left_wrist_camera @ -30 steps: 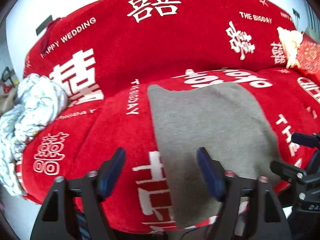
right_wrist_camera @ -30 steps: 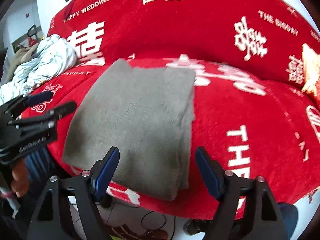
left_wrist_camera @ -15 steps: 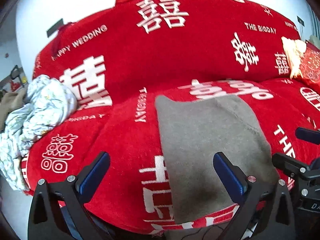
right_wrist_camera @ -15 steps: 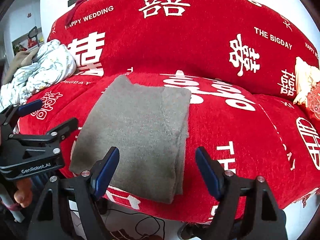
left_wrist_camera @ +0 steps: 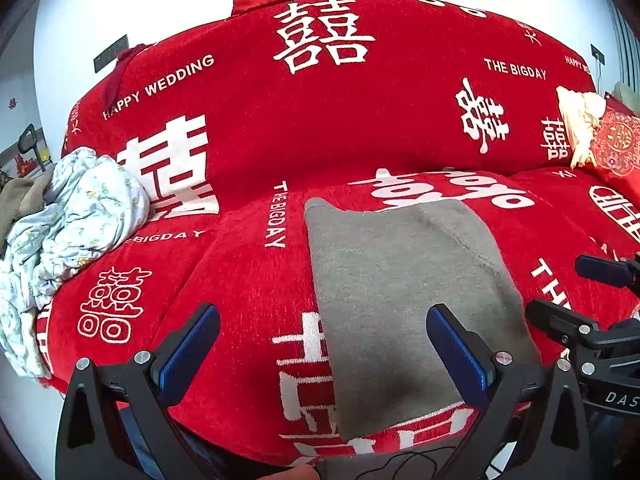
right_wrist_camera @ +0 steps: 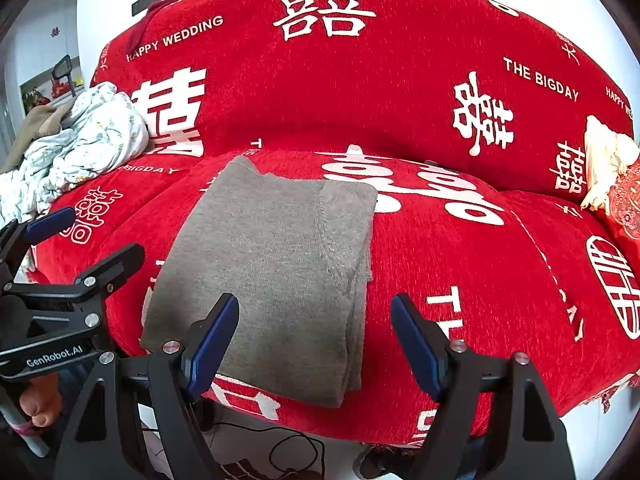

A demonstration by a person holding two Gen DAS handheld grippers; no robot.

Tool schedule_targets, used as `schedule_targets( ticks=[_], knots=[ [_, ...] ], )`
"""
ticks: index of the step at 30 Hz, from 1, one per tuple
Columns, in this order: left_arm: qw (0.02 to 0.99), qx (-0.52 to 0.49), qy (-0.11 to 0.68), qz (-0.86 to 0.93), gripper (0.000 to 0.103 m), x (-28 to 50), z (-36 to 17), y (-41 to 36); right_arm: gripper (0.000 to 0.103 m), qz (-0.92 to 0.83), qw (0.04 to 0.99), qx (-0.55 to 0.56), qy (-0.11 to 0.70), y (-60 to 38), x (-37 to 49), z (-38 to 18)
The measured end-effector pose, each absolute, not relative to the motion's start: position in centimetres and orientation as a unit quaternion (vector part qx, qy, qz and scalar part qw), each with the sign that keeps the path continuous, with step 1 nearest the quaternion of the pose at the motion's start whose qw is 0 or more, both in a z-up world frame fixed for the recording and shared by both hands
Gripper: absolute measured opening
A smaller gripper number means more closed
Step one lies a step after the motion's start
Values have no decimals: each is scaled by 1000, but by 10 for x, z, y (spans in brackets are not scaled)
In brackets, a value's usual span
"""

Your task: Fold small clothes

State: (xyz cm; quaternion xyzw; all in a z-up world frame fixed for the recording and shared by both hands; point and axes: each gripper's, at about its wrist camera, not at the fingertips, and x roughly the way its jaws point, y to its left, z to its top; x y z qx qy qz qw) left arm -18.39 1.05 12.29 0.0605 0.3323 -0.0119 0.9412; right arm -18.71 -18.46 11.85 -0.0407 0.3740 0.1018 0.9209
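Observation:
A grey knit garment [left_wrist_camera: 404, 304] lies folded into a flat rectangle on the red sofa seat [left_wrist_camera: 248, 292]; it also shows in the right wrist view [right_wrist_camera: 276, 272]. My left gripper [left_wrist_camera: 320, 344] is open and empty, held back from the garment's near left edge. My right gripper [right_wrist_camera: 314, 340] is open and empty, held in front of the garment's near right corner. Each gripper shows at the side of the other's view: the right one [left_wrist_camera: 592, 304] and the left one [right_wrist_camera: 76, 240].
A crumpled pale floral cloth [left_wrist_camera: 68, 232] lies on the sofa's left end, also in the right wrist view [right_wrist_camera: 76, 148]. A red embroidered cushion [left_wrist_camera: 616, 144] and cream cloth [left_wrist_camera: 576, 120] sit at the right end. A black cable [right_wrist_camera: 280, 444] lies on the floor below the seat edge.
Both grippers have drawn back and up from the garment, which now looks smaller and farther. The left gripper's jaws have opened wider. The garment has not moved.

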Motion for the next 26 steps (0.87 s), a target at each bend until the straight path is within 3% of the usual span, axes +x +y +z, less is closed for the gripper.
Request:
schedule_targets(
  ticks=[26],
  knots=[
    [939,62,337,0,103,-186,120,11,81,103,921,-44,373,-184,-186,123]
  ],
)
